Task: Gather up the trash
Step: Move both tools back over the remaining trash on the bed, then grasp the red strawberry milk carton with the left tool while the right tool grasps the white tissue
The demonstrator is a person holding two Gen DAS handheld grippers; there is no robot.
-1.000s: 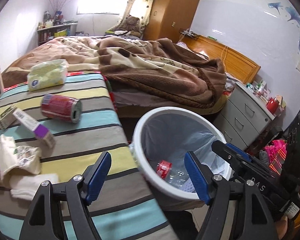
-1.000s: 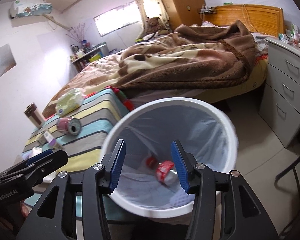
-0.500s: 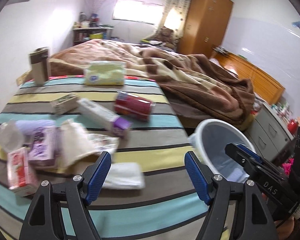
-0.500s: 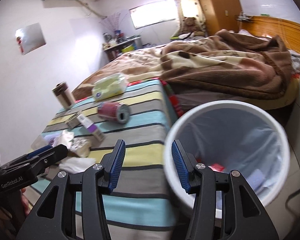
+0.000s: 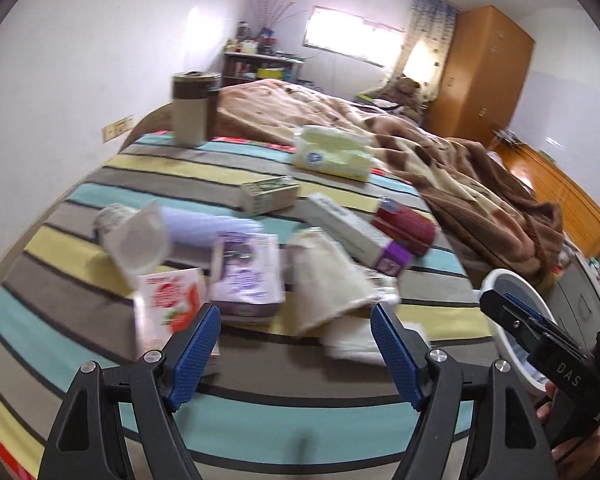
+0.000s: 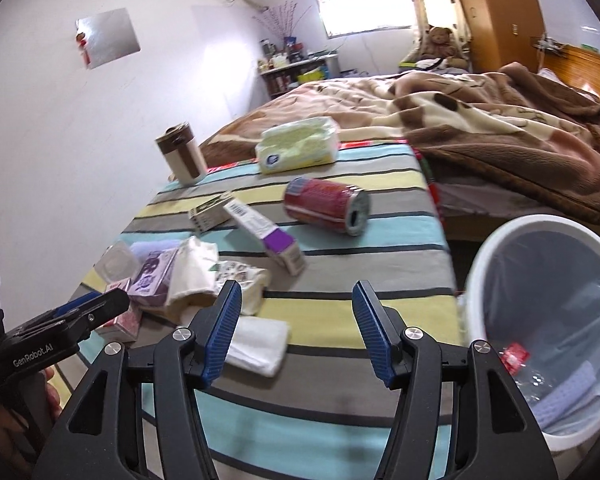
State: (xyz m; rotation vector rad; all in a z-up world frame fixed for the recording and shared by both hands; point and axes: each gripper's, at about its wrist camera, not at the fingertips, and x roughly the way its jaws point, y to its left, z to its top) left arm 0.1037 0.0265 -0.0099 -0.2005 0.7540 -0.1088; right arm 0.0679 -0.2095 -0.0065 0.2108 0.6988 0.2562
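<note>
We held both hand-held grippers, left point(image 5: 296, 350) and right point(image 6: 296, 330), with jaws apart and empty above the near edge of the striped-cloth worktop point(image 6: 340, 308). The folded white tissue point(image 6: 260, 344) lay just ahead of the right one, slightly left of its centreline, long axis roughly crosswise to the fingers. The white plastic-lined waste bin point(image 6: 476, 280) stood off its right side, so we judged the right arm nearer. Legible writing: "GenRobot.AI" and "DAS" on the gripper bodies; carton labels blurred.
</note>
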